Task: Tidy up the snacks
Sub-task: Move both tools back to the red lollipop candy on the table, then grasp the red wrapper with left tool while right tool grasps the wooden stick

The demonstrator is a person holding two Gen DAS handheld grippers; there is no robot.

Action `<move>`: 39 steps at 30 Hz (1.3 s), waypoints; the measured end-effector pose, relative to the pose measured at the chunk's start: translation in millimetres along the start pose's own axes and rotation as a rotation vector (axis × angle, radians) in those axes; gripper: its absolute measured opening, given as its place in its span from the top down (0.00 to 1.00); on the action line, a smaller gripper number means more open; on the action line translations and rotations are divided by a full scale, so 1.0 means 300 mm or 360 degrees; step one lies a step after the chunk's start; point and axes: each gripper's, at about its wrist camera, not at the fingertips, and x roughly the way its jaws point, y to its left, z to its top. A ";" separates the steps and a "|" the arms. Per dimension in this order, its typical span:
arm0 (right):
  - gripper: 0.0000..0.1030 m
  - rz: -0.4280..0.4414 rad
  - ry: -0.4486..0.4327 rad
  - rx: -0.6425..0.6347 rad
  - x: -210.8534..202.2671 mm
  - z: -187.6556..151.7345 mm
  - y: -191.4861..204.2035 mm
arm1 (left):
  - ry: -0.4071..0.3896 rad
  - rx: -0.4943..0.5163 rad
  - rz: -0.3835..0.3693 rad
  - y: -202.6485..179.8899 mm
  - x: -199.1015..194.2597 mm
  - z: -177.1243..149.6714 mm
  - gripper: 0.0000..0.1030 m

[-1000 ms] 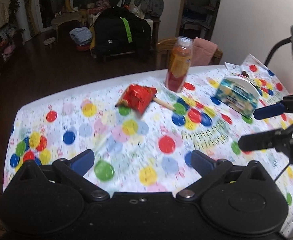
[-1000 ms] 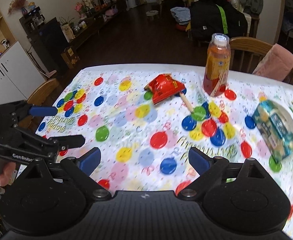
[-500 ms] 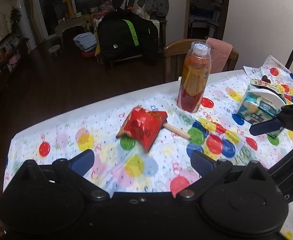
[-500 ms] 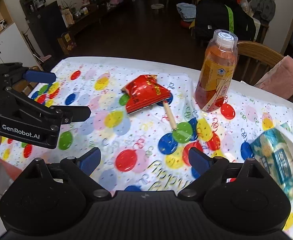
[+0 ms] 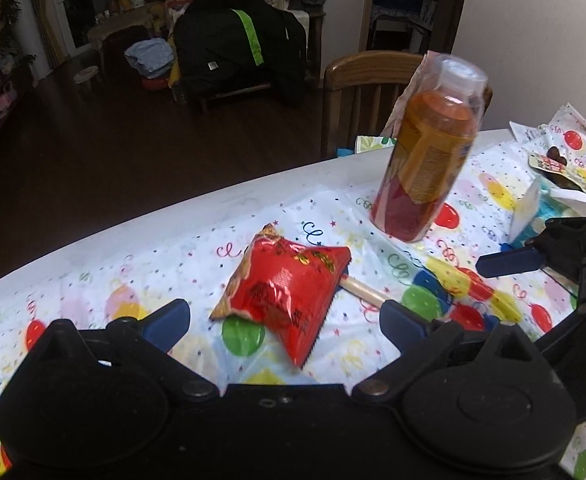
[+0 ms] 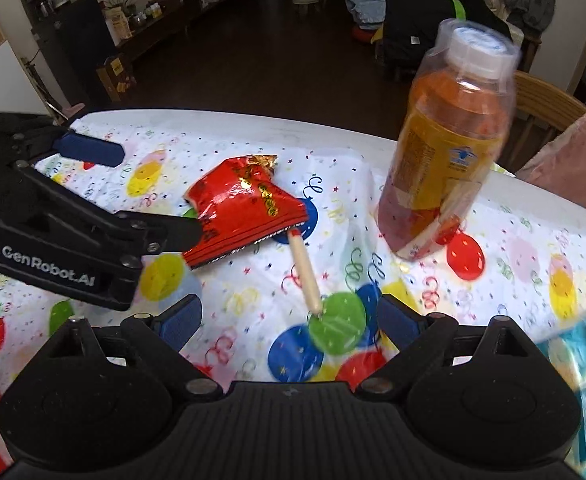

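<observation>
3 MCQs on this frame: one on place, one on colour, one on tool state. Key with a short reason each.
1. Where does the wooden stick lie?
A. With one end under the red snack packet
B. Inside the drink bottle
C. On the chair

2. What colour is the bottle's cap?
A. Green
B. White
C. Black

3. How do the left tool and right tool stand?
A. Both shut on the packet
B. Left open, right shut on the bottle
C. Both open, holding nothing

Key:
1 A: the stick's far end runs beneath the packet's edge.
2 B: the cap shows white in the right wrist view.
3 C: each tool's fingers stand apart over the tablecloth, touching nothing.
</observation>
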 end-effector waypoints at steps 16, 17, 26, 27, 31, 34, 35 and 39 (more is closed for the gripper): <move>0.35 -0.0021 0.0048 -0.0087 0.205 0.062 -0.010 | 0.0120 -0.0022 -0.0112 0.038 0.239 0.058 0.06; 0.39 -0.0021 0.0053 -0.0087 0.212 0.061 -0.010 | 0.0127 -0.0026 -0.0114 0.039 0.249 0.057 0.08; 0.68 -0.0042 0.0053 -0.0093 0.248 0.043 0.005 | 0.0110 0.0002 -0.0096 0.040 0.269 0.048 0.21; 0.69 -0.0044 0.0044 -0.0092 0.247 0.042 0.007 | 0.0111 0.0006 -0.0096 0.040 0.268 0.047 0.23; 0.76 -0.0061 0.0039 -0.0069 0.249 0.039 0.012 | 0.0109 0.0020 -0.0086 0.035 0.256 0.041 0.26; 0.85 -0.0076 0.0047 -0.0043 0.248 0.040 0.011 | 0.0109 0.0032 -0.0085 0.031 0.244 0.034 0.27; 0.88 -0.0071 0.0052 -0.0029 0.246 0.039 0.009 | 0.0112 0.0027 -0.0084 0.032 0.240 0.030 0.28; 0.89 -0.0062 0.0075 -0.0002 0.232 0.026 0.012 | 0.0103 -0.0006 -0.0090 0.039 0.203 0.017 0.28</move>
